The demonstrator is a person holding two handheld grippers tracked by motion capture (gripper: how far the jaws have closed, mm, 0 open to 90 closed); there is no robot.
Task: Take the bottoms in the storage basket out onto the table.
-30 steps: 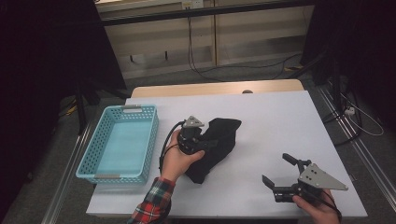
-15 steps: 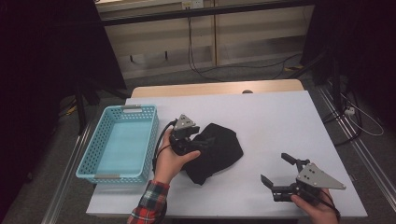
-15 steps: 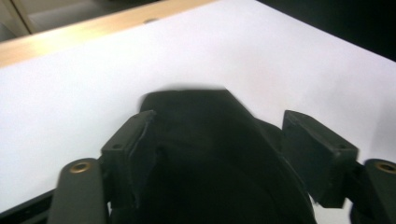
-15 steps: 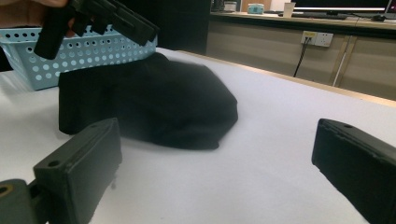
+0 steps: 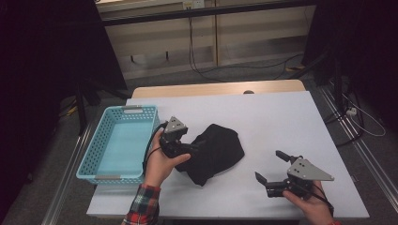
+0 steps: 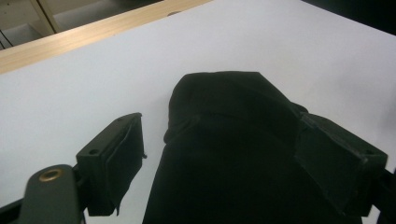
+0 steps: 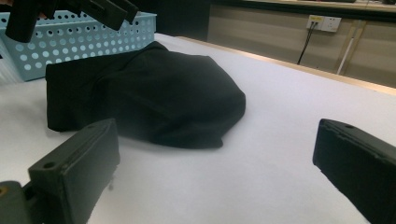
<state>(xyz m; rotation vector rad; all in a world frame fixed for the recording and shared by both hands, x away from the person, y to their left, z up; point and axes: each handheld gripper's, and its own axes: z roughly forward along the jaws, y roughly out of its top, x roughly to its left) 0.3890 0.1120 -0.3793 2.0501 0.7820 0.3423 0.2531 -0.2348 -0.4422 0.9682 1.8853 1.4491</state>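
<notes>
Firstly, the left gripper (image 5: 193, 149): we find its jaws spread, having just been opening, with the black cloth (image 5: 217, 151) lying between them. In the left gripper view the cloth (image 6: 243, 158) sits against the right-hand pad, while a gap of bare table shows beside the other pad (image 6: 122, 156); nothing is pinched, so we enter this gripper as released.

Next, the right gripper (image 5: 273, 169): its jaws stand wide apart with nothing between them, over bare table near the front edge. In the right gripper view we see both black fingers (image 7: 77, 172) low in the picture and the cloth (image 7: 154, 93) well beyond them.

Item, cloth: one, black, crumpled in a soft heap on the white table (image 5: 281, 122), about the middle, just right of the basket and well apart from the right gripper.

Item, basket (image 5: 94, 161): one, light blue plastic, with perforated walls and two handle slots. It stands at the table's left edge. We see nothing inside it; its floor shows plain. The left hand (image 5: 159, 164) is just beside its right wall.

Count: two grippers, one cloth, one basket, one table. A red plaid sleeve (image 5: 143, 206) covers the left forearm.
</notes>
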